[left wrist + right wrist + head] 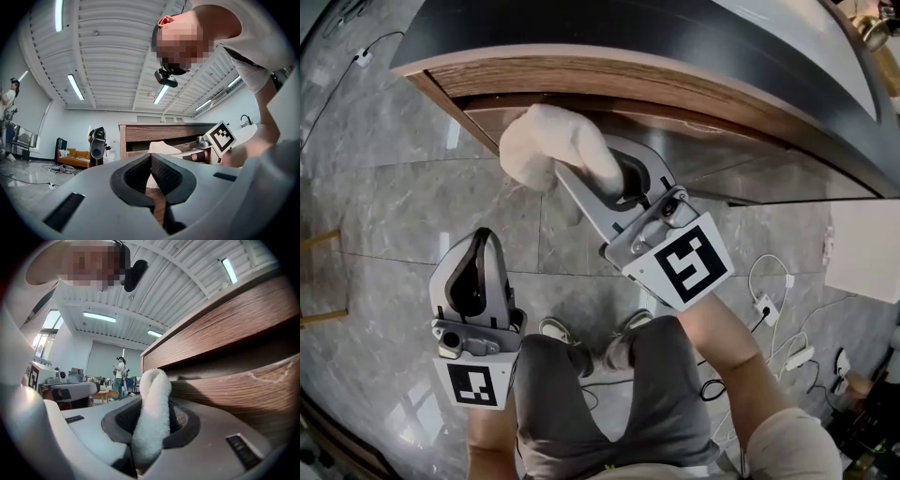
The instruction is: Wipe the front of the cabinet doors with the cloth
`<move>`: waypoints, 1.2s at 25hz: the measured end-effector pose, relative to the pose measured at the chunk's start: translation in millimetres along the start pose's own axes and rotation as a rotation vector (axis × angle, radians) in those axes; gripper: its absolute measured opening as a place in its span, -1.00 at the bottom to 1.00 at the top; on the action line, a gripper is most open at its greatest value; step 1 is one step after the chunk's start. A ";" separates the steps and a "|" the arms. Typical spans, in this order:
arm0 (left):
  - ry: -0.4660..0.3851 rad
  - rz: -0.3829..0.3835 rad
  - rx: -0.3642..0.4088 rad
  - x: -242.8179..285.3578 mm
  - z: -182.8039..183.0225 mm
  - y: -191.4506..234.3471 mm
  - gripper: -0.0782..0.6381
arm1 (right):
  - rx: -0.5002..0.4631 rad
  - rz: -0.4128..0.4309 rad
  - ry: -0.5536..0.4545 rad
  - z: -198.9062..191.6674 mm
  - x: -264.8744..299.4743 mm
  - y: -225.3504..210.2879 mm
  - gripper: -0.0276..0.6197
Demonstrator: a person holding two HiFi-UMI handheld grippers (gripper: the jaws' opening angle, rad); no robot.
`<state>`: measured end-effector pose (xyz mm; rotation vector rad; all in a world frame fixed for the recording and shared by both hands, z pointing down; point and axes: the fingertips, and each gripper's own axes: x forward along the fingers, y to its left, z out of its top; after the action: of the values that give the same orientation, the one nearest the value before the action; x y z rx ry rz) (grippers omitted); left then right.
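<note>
My right gripper [151,427] has its smooth grey jaws clamped on the cloth [551,145], a soft, nubbly off-white bundle that bulges past the jaw tips in a rounded fold. It sits right at the brown wood-grain cabinet door [243,394], just below the shadowed recess under the upper wood band, though I can't tell whether it actually touches. My left gripper [151,161] hangs lower, well apart from the cabinet, over the glossy grey stone-tile floor [403,206], its ribbed black pads closed together on nothing.
</note>
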<state>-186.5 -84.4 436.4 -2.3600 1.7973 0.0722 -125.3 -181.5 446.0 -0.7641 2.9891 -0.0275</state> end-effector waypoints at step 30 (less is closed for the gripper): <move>-0.026 -0.147 -0.050 70.5 -1.7 -73.0 -0.73 | -0.032 -0.263 0.059 -6.7 -129.4 -103.3 -0.59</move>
<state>-97.5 -133.1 435.8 -2.5053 1.6236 0.1288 37.2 -209.9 462.4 -1.1741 2.9260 -0.0135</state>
